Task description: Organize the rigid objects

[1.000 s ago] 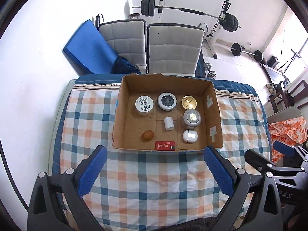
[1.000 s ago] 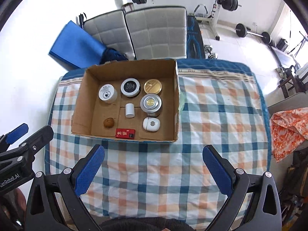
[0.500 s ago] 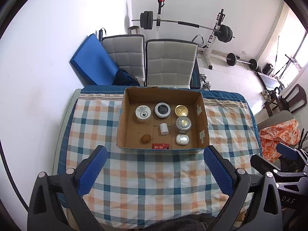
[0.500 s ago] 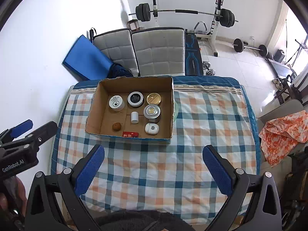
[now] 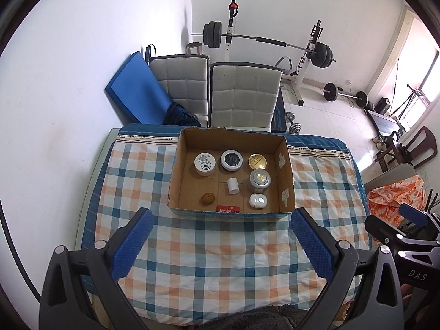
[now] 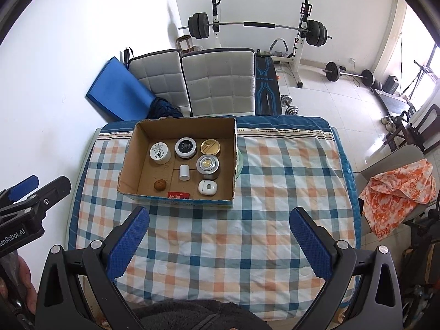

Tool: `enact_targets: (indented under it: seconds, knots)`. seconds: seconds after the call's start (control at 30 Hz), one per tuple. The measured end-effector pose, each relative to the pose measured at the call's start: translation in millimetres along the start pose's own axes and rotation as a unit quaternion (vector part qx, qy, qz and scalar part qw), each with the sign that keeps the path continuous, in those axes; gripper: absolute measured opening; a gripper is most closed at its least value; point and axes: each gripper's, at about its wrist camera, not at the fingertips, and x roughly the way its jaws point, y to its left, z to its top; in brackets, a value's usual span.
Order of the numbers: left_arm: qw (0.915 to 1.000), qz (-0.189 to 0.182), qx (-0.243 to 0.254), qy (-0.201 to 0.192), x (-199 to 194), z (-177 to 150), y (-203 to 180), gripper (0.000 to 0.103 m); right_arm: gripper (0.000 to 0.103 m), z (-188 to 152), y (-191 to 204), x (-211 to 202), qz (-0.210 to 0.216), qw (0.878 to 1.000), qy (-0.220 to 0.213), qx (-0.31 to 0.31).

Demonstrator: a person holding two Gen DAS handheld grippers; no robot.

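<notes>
Inside the cardboard box (image 5: 176,177), small white cylinder (image 5: 233,186) upright, axis vertical.

A cardboard box (image 5: 286,177) is sitting on the table (image 5: 220,250), toward its far edge. Inside, three round jars are lining the back wall; a fourth jar (image 5: 260,179) is standing before the rightmost one, a small cylinder (image 5: 232,186) to its left. Along the front wall a nut-like lump (image 5: 207,198), a flat packet (image 5: 228,208) and a small case (image 5: 258,200) are lying left to right. Two chairs (image 5: 244,93) are standing behind the table
</notes>
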Motion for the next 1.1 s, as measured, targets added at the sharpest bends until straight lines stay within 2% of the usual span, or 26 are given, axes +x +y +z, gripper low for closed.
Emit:
enact_targets:
  seconds: [0.53,1.1]
  knots:
    - [1.0000,0.006,0.004,-0.003,-3,-10,-4,0.103,0.103,1,0,-13,-0.013,1.000,-0.023,-0.004]
    - [0.9999,0.006,0.007,-0.013,-7,-3,-5,0.103,0.103,1,-5,-15,-0.020,0.999,-0.030,-0.002]
